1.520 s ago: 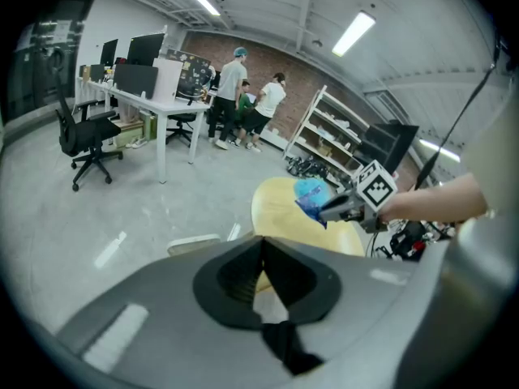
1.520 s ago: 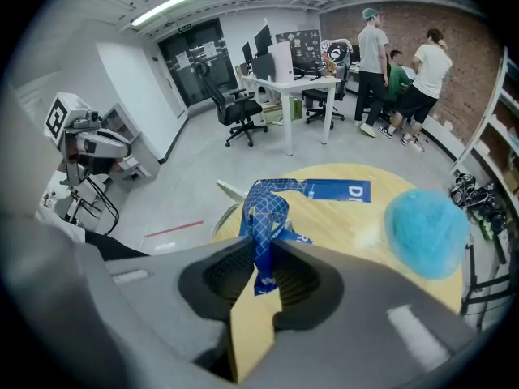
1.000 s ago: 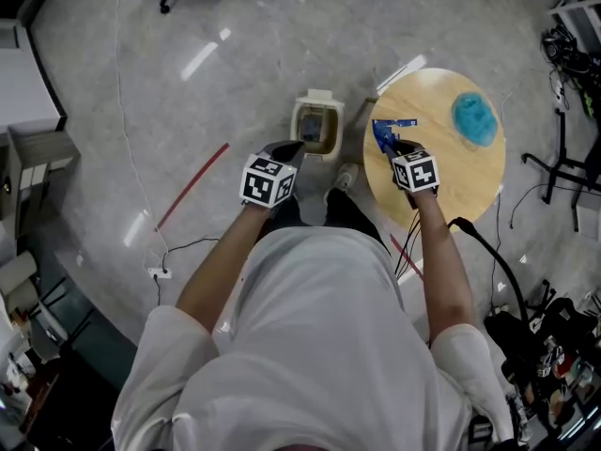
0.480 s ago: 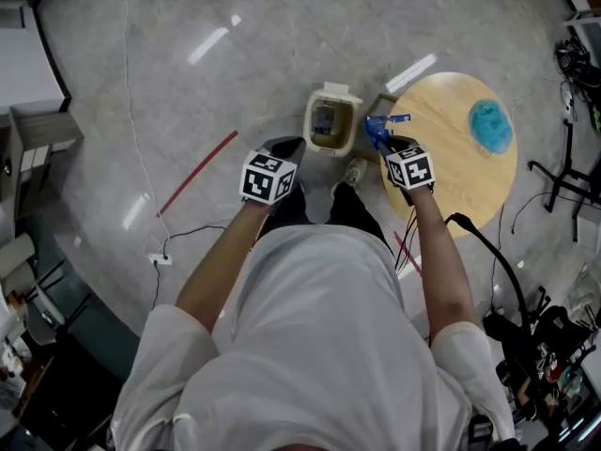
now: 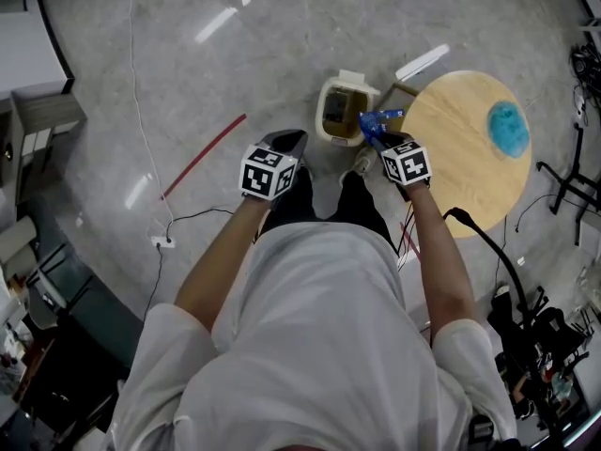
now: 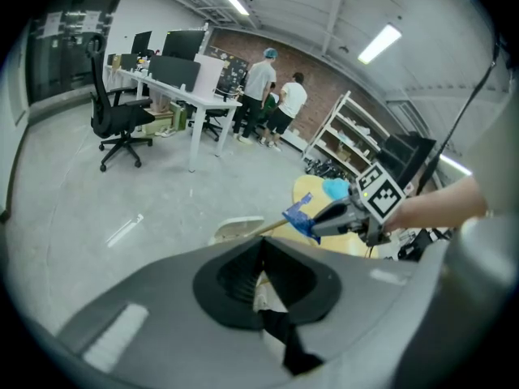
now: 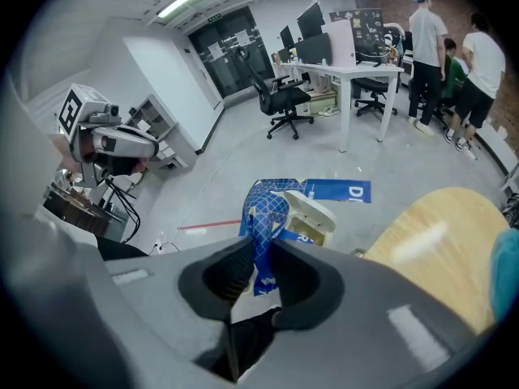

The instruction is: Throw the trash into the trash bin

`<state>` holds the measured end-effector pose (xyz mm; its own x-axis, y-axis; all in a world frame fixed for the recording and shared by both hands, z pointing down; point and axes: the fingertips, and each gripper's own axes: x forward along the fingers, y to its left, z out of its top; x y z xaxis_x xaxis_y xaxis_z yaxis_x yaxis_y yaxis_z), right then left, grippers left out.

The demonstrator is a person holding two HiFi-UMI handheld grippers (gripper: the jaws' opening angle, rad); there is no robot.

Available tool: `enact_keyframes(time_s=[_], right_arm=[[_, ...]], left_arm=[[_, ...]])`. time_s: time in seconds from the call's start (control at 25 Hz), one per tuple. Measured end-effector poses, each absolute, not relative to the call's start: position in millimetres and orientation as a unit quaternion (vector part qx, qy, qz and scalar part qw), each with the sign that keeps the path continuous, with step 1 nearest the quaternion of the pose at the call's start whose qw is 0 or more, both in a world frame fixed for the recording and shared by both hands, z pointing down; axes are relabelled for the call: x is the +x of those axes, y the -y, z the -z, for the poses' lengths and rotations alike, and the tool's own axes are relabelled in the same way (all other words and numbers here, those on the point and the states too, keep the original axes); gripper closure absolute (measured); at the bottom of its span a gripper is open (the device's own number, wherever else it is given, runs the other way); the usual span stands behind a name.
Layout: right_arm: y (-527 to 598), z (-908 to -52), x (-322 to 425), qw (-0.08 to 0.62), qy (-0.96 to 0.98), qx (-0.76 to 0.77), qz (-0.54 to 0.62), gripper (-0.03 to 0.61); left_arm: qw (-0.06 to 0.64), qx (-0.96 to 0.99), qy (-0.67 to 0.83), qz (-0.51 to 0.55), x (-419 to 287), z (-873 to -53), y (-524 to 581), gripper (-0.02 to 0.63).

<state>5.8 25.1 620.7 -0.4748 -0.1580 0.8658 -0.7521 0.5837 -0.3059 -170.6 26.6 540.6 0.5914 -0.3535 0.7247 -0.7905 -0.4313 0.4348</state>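
Note:
A cream trash bin (image 5: 340, 111) stands on the floor with its lid up, just left of the round wooden table (image 5: 465, 158). My right gripper (image 5: 373, 137) is shut on a blue printed wrapper (image 5: 376, 118), which hangs over the bin's right rim. In the right gripper view the wrapper (image 7: 266, 217) sticks up from between the jaws, with the bin (image 7: 312, 215) right behind it. My left gripper (image 5: 285, 142) hovers over the floor left of the bin, jaws closed together with nothing in them (image 6: 260, 245). The left gripper view also shows the right gripper (image 6: 328, 217) carrying the wrapper (image 6: 300, 214).
A blue crumpled thing (image 5: 508, 127) lies on the table's far side. A red line (image 5: 202, 156) and a cable with a plug (image 5: 162, 242) cross the floor at left. Black stand legs (image 5: 563, 172) and cables sit to the right. Desks, chairs and people (image 7: 430, 47) are far off.
The right gripper has carried the wrapper left, off the table to the bin's rim. The left gripper has moved along beside it. Bin and table now sit further right in view.

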Motion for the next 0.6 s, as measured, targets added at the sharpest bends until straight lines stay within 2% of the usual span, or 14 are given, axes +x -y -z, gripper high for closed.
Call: enact_keyframes(time_s=[0.6], right_arm=[[-20.2, -687.5, -23.6, 0.417, 0.768, 0.289, -0.392, 0.506]], left_arm=[[0.401, 0.783, 0.386, -0.277, -208.9, -580.7, -15.4, 0.609]])
